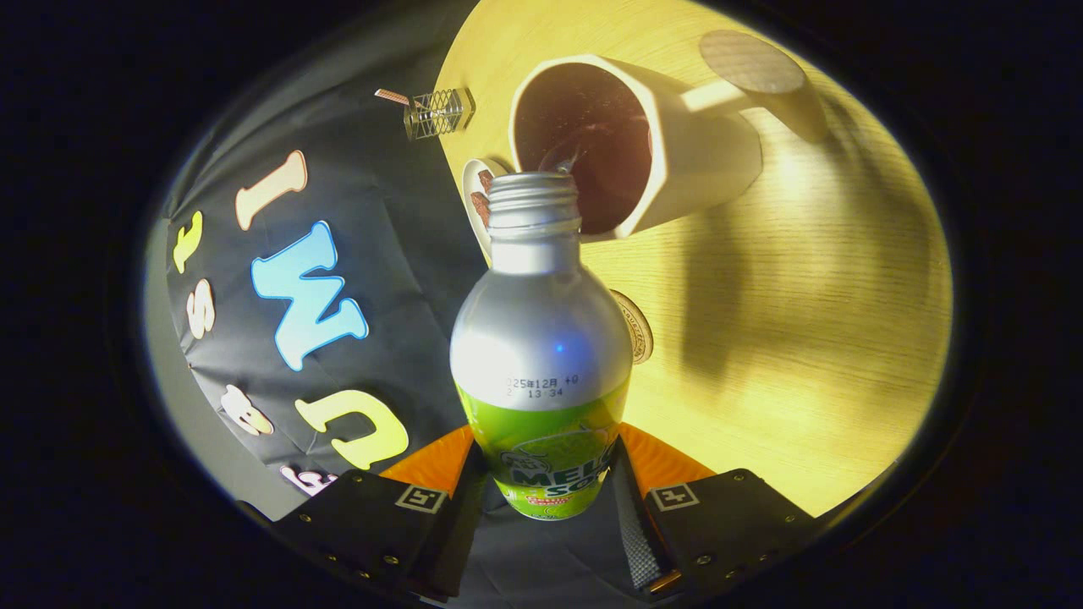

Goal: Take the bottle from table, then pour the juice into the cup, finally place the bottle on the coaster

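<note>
In the gripper view, my gripper (546, 482) is clenched on the bottle (541, 338): both fingers (461, 507) press against its green-labelled lower body, one on each side. The bottle is silver aluminium above the label, uncapped, with its threaded neck pointing away from me. The whole scene is tilted, so the bottle is tipped over towards the mug.

Its open mouth sits right at the rim of the white mug (677, 144), which stands on the light wooden table (804, 338) near its edge by the black cloth wall. Dark liquid fills the mug's inside, and a thin stream runs from the bottle's mouth into it. The mug's handle faces away from the bottle.

A round coaster (636, 326) lies on the table just behind the bottle's shoulder, partly hidden. A small wire holder (436, 112) stands at the table's edge beyond the mug.
</note>
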`<state>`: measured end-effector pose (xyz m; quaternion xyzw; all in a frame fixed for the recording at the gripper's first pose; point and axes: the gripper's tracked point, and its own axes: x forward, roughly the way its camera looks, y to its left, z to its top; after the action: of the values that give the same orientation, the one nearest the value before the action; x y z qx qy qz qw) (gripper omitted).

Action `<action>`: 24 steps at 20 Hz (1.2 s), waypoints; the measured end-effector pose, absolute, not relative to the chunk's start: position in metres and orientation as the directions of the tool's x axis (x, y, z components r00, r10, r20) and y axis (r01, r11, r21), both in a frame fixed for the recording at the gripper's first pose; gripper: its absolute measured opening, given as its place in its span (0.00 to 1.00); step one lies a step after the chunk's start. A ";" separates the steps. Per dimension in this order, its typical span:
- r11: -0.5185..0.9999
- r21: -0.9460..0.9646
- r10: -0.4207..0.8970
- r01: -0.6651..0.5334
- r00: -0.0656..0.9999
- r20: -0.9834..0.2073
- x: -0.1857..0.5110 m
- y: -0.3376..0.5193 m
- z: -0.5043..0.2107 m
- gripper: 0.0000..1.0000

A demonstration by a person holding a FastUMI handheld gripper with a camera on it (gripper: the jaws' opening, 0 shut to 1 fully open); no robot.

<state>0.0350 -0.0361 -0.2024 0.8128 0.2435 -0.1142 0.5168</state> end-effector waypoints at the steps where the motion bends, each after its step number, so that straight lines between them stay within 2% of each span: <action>1: -0.354 0.783 0.276 0.512 0.857 -0.435 0.036 -0.037 -0.201 0.72; 24: -0.444 0.727 0.317 0.523 0.851 -0.418 0.034 -0.034 -0.184 0.72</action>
<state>0.0342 -0.0338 -0.1837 0.8426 0.2492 -0.1109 0.4644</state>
